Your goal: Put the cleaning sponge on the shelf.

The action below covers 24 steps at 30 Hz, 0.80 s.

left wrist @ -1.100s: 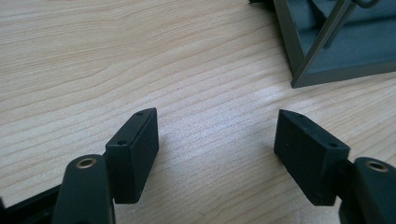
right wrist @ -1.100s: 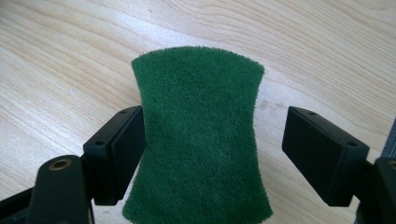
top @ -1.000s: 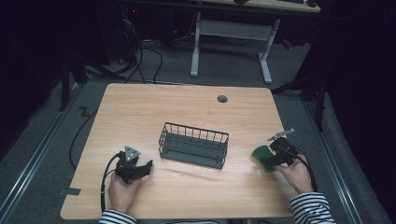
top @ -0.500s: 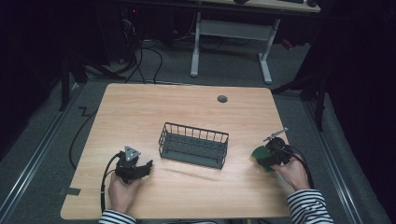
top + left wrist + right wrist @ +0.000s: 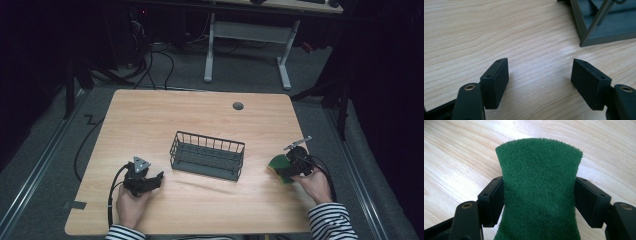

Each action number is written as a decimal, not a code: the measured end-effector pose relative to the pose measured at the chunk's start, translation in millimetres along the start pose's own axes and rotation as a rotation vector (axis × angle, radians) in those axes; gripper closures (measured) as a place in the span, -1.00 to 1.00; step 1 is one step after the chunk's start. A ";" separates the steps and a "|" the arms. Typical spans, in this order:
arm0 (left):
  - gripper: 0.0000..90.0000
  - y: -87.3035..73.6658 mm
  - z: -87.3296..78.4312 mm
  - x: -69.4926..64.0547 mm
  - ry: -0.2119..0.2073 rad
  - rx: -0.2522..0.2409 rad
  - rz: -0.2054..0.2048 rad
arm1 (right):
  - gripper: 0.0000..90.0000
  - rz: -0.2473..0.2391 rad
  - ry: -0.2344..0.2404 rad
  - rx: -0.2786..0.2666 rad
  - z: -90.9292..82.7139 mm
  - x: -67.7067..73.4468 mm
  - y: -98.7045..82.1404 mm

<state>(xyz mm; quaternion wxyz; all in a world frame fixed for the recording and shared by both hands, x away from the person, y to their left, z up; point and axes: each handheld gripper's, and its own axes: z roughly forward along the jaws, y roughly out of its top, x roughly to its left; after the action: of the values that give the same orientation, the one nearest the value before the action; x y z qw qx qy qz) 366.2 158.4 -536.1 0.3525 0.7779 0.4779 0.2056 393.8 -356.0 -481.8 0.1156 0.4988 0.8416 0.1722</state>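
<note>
Since a second ago the right gripper [image 5: 286,172] has slid a little toward the lower left of the high view, taking the sponge [image 5: 278,166] with it; the left gripper [image 5: 150,181] and the basket [image 5: 207,155] lie where they did.

In the high view the person is cut off at the bottom edge, so that just the hands and striped cuffs come in; the room above the table [image 5: 150,115] is dark and hard to read; the right gripper covers part of the sponge there. In the left gripper view the basket [image 5: 599,27] is cropped at the upper right, one corner and some wire showing; in the right gripper view the sponge [image 5: 539,192] runs off the bottom edge and hides the table [image 5: 454,157] behind it.

At lower left of the high view the left gripper rests on the wood, held by the left hand [image 5: 131,206]; its own view shows the jaws standing well apart over bare table [image 5: 474,30].

The sponge is dark green and fibrous on top, with a yellow edge in the high view; its sides are pinched inward where the right gripper [image 5: 539,200] clamps it. It sits at lower right of the high view, near the table's edge.

The basket, a dark wire one at the centre of the table, looks empty as far as its inside shows.
</note>
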 end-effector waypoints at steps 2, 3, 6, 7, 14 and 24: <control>-0.31 0.0 0.0 0.0 0.000 0.000 0.000 | -0.34 0.005 0.005 -0.021 -2.5 0.1 0.0; -0.31 0.0 0.0 0.0 0.000 0.000 0.000 | -0.34 0.009 0.004 -0.027 -4.1 0.7 0.0; -0.31 0.0 0.0 0.0 -0.001 0.000 0.001 | -0.33 0.003 -0.001 -0.050 -9.3 2.6 0.1; -0.31 0.0 0.0 -0.1 -0.002 0.000 0.002 | -0.33 0.000 -0.003 -0.055 -11.1 3.3 0.3; -0.32 0.0 -0.2 -0.5 -0.003 0.003 0.006 | -0.33 -0.016 -0.024 -0.086 -23.1 8.8 7.9; -0.32 -0.1 -0.2 -0.6 -0.005 0.002 0.006 | -0.33 -0.075 -0.021 -0.132 -45.1 22.4 25.8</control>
<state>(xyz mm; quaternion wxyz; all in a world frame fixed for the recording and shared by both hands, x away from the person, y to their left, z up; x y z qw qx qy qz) 365.8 158.0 -536.0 0.3521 0.7802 0.4749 0.2043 387.2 -332.7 -430.7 0.1636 0.4599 0.8452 0.2175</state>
